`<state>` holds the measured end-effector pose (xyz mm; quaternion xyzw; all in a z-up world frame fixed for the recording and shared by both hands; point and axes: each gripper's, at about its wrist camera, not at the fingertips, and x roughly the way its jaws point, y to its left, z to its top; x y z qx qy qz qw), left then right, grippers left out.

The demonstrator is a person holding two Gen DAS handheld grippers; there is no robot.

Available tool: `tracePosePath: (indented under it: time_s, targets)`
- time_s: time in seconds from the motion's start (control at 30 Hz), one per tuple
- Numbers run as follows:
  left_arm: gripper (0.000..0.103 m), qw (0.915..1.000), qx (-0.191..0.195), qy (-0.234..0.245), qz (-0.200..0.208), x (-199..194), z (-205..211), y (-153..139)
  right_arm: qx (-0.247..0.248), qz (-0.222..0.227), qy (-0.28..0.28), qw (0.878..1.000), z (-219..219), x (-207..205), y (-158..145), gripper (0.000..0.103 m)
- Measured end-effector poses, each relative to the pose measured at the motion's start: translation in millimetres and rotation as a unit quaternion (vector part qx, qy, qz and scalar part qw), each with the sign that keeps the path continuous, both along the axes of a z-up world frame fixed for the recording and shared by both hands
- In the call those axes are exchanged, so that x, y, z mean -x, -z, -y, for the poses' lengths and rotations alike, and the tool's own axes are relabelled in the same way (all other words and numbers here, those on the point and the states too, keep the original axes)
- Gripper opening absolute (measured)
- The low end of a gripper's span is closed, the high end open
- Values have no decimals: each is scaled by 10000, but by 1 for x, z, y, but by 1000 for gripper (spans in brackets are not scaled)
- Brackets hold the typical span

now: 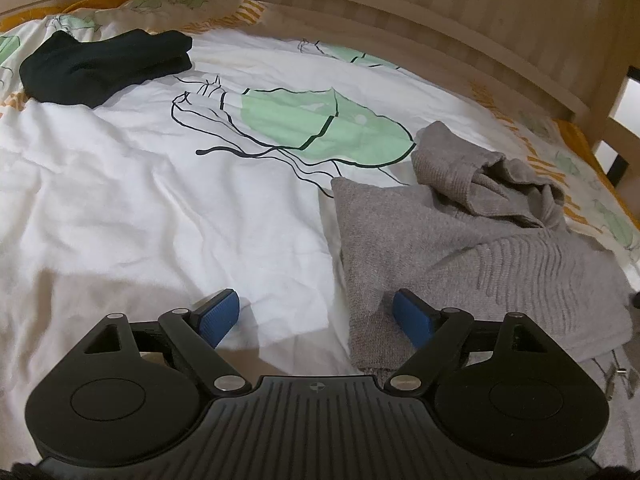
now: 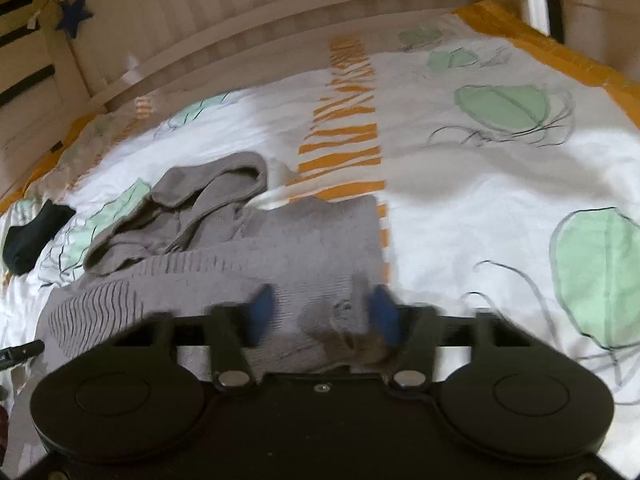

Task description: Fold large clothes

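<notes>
Left wrist view: left gripper (image 1: pixel 316 314) gapes wide, empty, over the grey sweater's (image 1: pixel 460 256) edge. Right gripper (image 2: pixel 322 314), blurred, fingers parted over sweater fabric; can't tell any grip.

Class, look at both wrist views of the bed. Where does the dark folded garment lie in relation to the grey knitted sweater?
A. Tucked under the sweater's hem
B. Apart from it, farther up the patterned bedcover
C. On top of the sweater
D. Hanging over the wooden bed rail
B: the dark folded garment lies on the white leaf-patterned bedcover, with bare cover between it and the grey knitted sweater.
</notes>
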<state>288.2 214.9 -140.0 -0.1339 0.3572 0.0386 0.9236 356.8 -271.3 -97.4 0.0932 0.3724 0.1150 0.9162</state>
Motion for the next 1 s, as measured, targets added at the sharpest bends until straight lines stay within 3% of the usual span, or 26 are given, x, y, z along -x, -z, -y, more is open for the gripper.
tracePosePath:
  time_s: [0.07, 0.2, 0.27, 0.4, 0.47, 0.7, 0.77, 0.87, 1.0]
  targets:
    - [84, 10000, -69, 27, -32, -1, 2, -2, 227, 81, -246, 9994, -12, -2, -3, 11]
    - [83, 9997, -243, -2, 2, 3, 2, -19, 42, 1169, -524, 9918, -16, 27, -38, 10]
    - [83, 9994, -276, -65, 202, 4, 2, -34, -42, 1415, -490, 9887, -10, 40, -47, 10]
    - [83, 9985, -432, 184, 281, -17, 16, -57, 514, 595, -525, 9955, -9, 32, -8, 10]
    - [83, 9966, -659, 422, 242, -30, 30, -60, 480, 410, -503, 9967, -5, 34, 9, 11]
    - [84, 9863, -1054, 1156, -529, -65, 72, -14, 374, 471, -532, 9968, 6, 41, 16, 11]
    - [85, 9852, -1191, 1191, -327, -57, 73, -9, 378, 455, -568, 9966, 9, 43, 13, 11]
    - [86, 9877, -994, 1162, -341, -56, 65, -8, 258, 371, -593, 9972, 12, 42, 11, 12]
    - [86, 9815, -1299, 1343, -419, -63, 72, -16, 156, 360, -573, 9976, 13, 40, 9, 14]
